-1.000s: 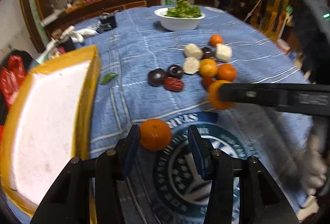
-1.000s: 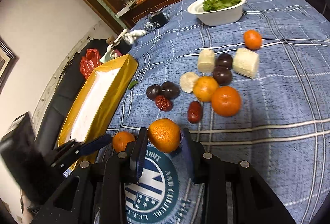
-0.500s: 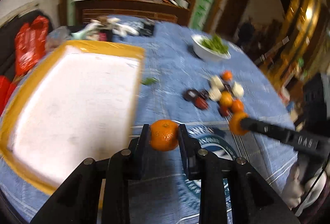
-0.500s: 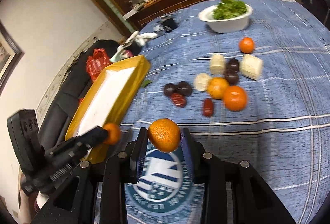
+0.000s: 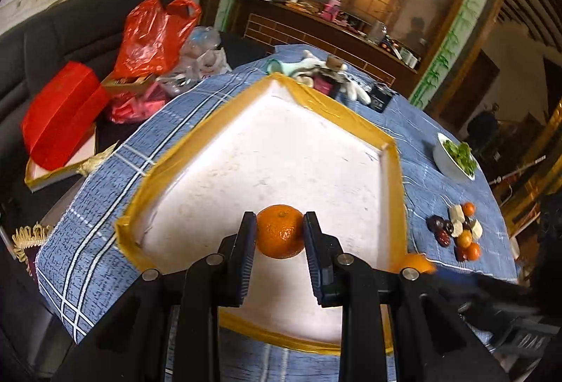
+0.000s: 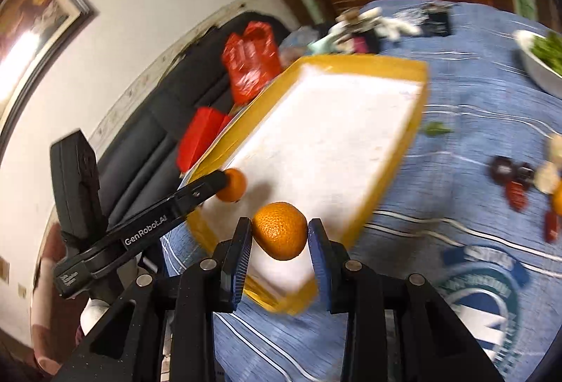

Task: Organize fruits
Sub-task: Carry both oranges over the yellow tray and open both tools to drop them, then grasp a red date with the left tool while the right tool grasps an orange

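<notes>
My left gripper (image 5: 280, 234) is shut on an orange mandarin (image 5: 280, 231) and hangs over the white inside of the yellow-rimmed tray (image 5: 397, 192). My right gripper (image 6: 280, 236) is shut on a second mandarin (image 6: 280, 230) above the tray's (image 6: 414, 122) near corner. In the right wrist view the left gripper (image 6: 228, 187) reaches in from the left, holding its mandarin (image 6: 234, 184) over the tray. The other mandarin (image 5: 414, 264) shows at the tray's right rim in the left wrist view. Loose fruits (image 5: 460, 232) lie in a cluster on the blue cloth to the right.
A white bowl of greens (image 5: 453, 159) stands on the blue checked tablecloth (image 5: 105, 206) beyond the tray. Red plastic bags (image 5: 151, 34) and a red box (image 5: 59, 115) sit on a dark sofa left of the table. Small clutter (image 5: 330, 79) lies past the tray's far corner.
The left gripper closed on its mandarin, lifted it off the cloth and swung left over the tray. The right gripper carried its mandarin left to the tray's corner.
</notes>
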The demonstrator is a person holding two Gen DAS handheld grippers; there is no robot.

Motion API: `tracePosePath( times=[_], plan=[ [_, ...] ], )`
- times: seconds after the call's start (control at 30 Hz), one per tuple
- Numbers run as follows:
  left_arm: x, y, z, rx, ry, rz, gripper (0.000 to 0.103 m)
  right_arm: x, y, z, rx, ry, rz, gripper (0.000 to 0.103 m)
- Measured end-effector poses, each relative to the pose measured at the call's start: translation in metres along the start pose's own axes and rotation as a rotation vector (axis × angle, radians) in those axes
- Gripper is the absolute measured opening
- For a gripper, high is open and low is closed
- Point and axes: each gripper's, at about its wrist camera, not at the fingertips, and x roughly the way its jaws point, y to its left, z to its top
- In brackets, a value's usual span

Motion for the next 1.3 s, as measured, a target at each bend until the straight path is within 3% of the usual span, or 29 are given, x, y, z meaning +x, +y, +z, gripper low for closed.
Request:
tracePosePath(
  times=[0.23,0.3,0.43,0.5,0.67,0.8,0.97,1.3],
  plan=[
    [-0.001,0.012,0.000,-0.044,0.003,-0.026,0.030,0.046,0.019,-0.011,-0.051,0.060,-0.069,0.039],
    [-0.005,0.014,0.002,-0.062,-0.003,-0.036,0.053,0.050,0.021,-0.011,-0.063,0.058,-0.086,0.039],
    [-0.017,0.014,0.006,-0.089,-0.034,-0.055,0.062,0.040,0.024,-0.013,-0.068,0.028,-0.089,0.046],
    [-0.023,0.011,0.007,-0.100,-0.039,-0.060,0.076,0.029,0.025,-0.013,-0.073,-0.005,-0.093,0.051],
    [-0.036,-0.010,0.005,-0.075,-0.051,-0.062,0.090,-0.008,0.019,-0.017,-0.046,-0.096,-0.099,0.055],
    [-0.047,-0.036,-0.001,-0.023,-0.055,-0.120,0.091,-0.038,0.007,-0.022,-0.015,-0.166,-0.130,0.066],
    [-0.052,-0.081,-0.014,0.074,-0.033,-0.173,0.091,-0.078,-0.025,-0.039,0.034,-0.214,-0.186,0.067],
    [-0.022,-0.145,-0.039,0.226,0.068,-0.197,0.091,-0.187,-0.167,-0.072,0.298,-0.316,-0.394,0.067]
  ],
)
